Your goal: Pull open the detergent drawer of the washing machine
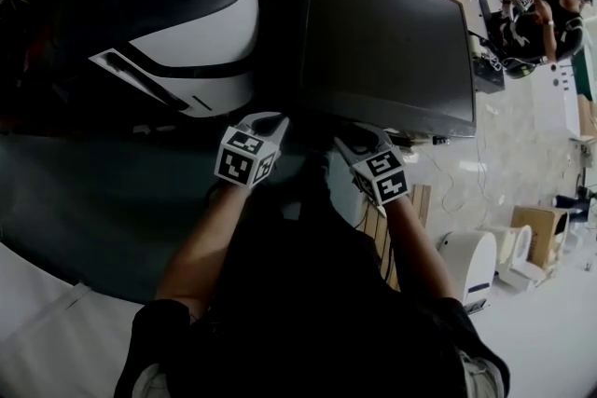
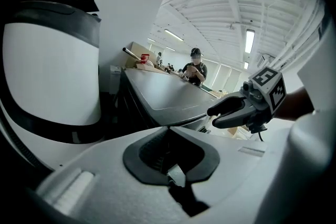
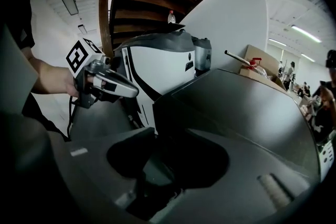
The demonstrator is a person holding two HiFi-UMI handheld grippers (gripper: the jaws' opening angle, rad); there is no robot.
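Closest up were the person's two forearms (image 1: 207,247), low in the head view, each holding a gripper with a black-and-white marker cube (image 1: 245,156). So the left gripper (image 1: 269,120) had its jaws pinched together on nothing, and the right gripper (image 1: 353,143) stood wide, also empty. Both hovered by the near edge of the dark grey flat-topped washing machine (image 1: 387,42), top centre of frame. Couldn't make out its detergent drawer, since the front face was hidden. Left of it sat a rounded white-and-black appliance (image 1: 187,23).
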